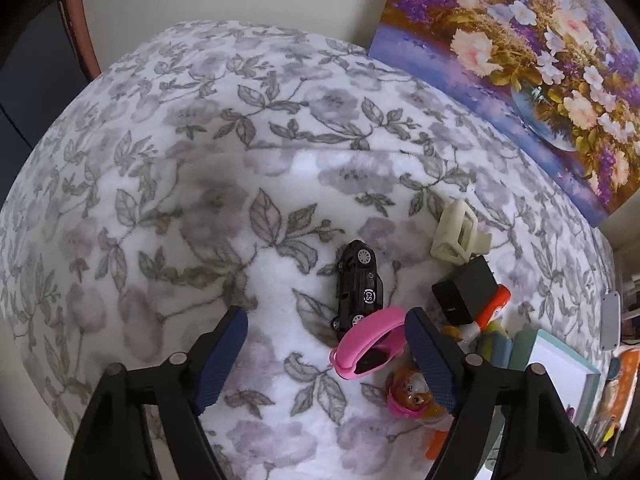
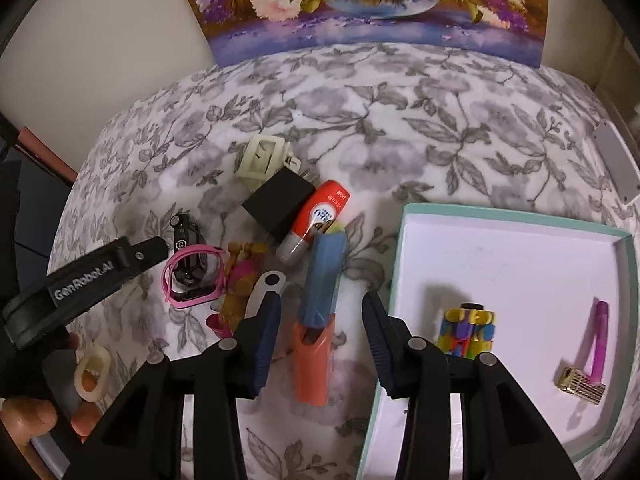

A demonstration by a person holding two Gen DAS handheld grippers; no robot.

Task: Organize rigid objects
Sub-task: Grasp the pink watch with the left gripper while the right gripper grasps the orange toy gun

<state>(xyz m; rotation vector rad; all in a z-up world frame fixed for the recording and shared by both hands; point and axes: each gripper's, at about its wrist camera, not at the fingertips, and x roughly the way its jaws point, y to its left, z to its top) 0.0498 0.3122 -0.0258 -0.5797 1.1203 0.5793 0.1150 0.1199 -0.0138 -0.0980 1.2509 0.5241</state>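
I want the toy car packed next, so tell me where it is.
The toy car lies on the floral blanket left of the black adapter. Its near end sits under the pink band, just ahead of the left gripper.

The toy figure (image 1: 404, 394) is partly hidden behind a gripper finger. The orange tube's (image 2: 320, 216) label is too blurred to read. The tray (image 2: 624, 240) runs off the frame's lower edge.

"GenRobot.AI" stands in white on the left gripper (image 2: 154, 249) body — and a round "CS" badge marks the black toy car (image 1: 359, 285).
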